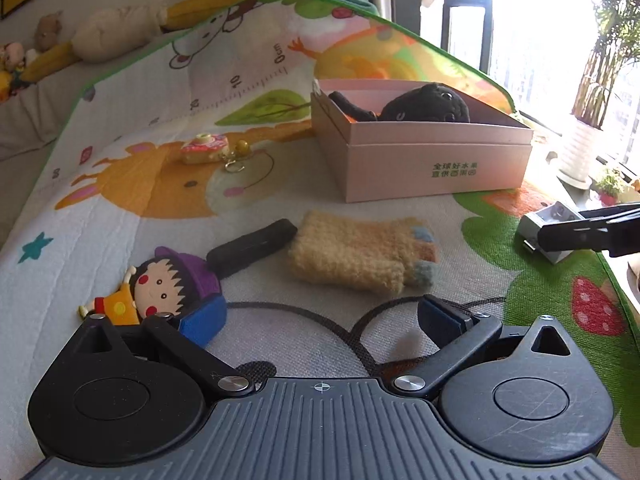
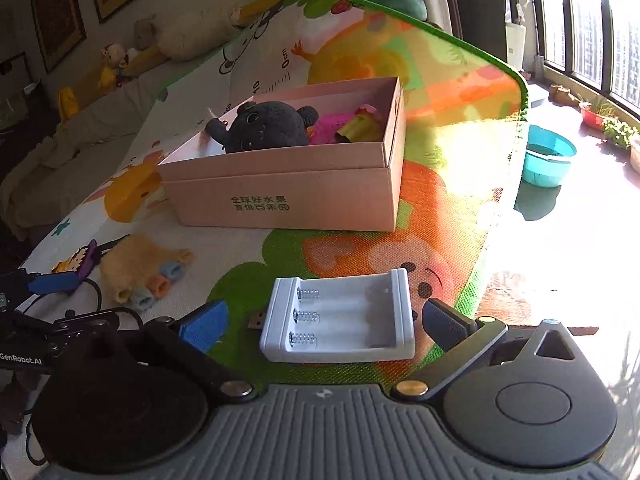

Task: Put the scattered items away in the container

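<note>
**newbie_tidy:** White plastic battery charger (image 2: pixel 338 318) looks like your next grab, right? How do you plan to take it?

**me:** Yep. It's lying flat on the play mat (image 2: pixel 440 184), bay side up, sitting right between my right tongs (image 2: pixel 324 322). Those are spread wide, blue pad on one side, dark pad on the other, neither touching the shell as far as I can tell. My plan: come down square, close on the two end walls rather than over the springs, and keep it level so the little USB plug on the side doesn't snag the mat. Smooth plastic, so I reckon it could slip if I only pinch a corner.

**newbie_tidy:** And the other hand?

**me:** Left tongs (image 1: pixel 316 322) are open too, holding nothing, hovering low over the mat just short of the yellow knitted glove (image 1: pixel 360 254). The cartoon girl figure (image 1: pixel 160 284) sits right by the left pad.

**newbie_tidy:** Where does it all go?

**me:** Pink cardboard box (image 2: pixel 288 184) further back on the mat, lid off, with a black plush (image 2: pixel 268 124) already inside. There's free space at the near end, so I'd lift over the front wall and drop there.
</note>
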`<state>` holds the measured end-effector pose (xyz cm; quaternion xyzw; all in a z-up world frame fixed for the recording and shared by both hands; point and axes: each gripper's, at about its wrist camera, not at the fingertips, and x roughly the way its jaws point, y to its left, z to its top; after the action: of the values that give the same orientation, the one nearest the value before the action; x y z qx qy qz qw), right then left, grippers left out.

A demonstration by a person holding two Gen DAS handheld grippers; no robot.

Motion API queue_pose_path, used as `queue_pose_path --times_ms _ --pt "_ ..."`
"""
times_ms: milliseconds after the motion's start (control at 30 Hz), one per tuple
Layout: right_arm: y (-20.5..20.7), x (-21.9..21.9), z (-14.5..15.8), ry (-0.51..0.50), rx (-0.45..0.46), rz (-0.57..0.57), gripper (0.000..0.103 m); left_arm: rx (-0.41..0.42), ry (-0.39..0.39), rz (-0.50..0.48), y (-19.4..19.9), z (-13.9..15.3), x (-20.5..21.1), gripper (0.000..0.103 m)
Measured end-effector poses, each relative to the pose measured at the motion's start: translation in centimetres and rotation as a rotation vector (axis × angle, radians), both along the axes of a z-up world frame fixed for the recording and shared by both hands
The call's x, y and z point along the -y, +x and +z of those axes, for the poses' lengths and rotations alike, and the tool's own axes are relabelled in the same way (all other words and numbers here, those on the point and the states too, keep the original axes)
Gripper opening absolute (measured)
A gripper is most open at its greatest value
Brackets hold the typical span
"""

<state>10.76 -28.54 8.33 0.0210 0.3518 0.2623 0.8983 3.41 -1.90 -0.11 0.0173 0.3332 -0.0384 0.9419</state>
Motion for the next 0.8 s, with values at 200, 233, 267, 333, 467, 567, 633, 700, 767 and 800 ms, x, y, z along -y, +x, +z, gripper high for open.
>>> queue_pose_path --times_ms 200,233,267,333,467,567,633,700,767,800 --pt "-6.3 -1.0 0.5 0.067 0.048 0.245 0.103 -0.001 -0.038 0.005 0.1 -0.1 -0.6 0.103" --pt "-6.4 -1.3 0.6 0.034 0.075 0.219 0.103 -0.003 -0.031 0.005 0.1 -0.1 -0.5 0.103" --pt "-6.4 -1.6 0.8 -0.003 0.105 0.189 0.103 -0.004 -0.026 0.005 0.1 -0.1 -0.4 0.103" --pt "-5.7 -2.3 0.8 -0.076 0.151 0.139 0.103 -0.004 -0.023 0.005 0.1 -0.1 -0.4 0.103" --pt "-4.4 -3.6 0.2 -0.139 0.110 0.077 0.103 -0.004 -0.015 0.006 0.1 -0.2 -0.3 0.103" --pt "-4.2 -4.2 -0.4 -0.210 0.080 0.034 0.103 -0.005 -0.012 0.003 0.1 -0.1 -0.2 0.103" --pt "-4.3 -4.0 -0.5 -0.203 0.073 0.025 0.103 -0.015 -0.001 -0.022 0.4 -0.1 0.2 0.103" --pt "-4.4 -3.9 -0.5 -0.202 0.072 0.026 0.103 -0.026 0.012 -0.048 0.9 -0.1 0.7 0.103" --pt "-4.3 -3.9 -0.5 -0.197 0.068 0.029 0.103 -0.041 0.019 -0.020 1.6 0.0 1.3 0.103" --pt "-4.3 -3.9 -0.5 -0.197 0.069 0.030 0.103 -0.048 0.022 -0.003 2.0 0.0 1.6 0.103"
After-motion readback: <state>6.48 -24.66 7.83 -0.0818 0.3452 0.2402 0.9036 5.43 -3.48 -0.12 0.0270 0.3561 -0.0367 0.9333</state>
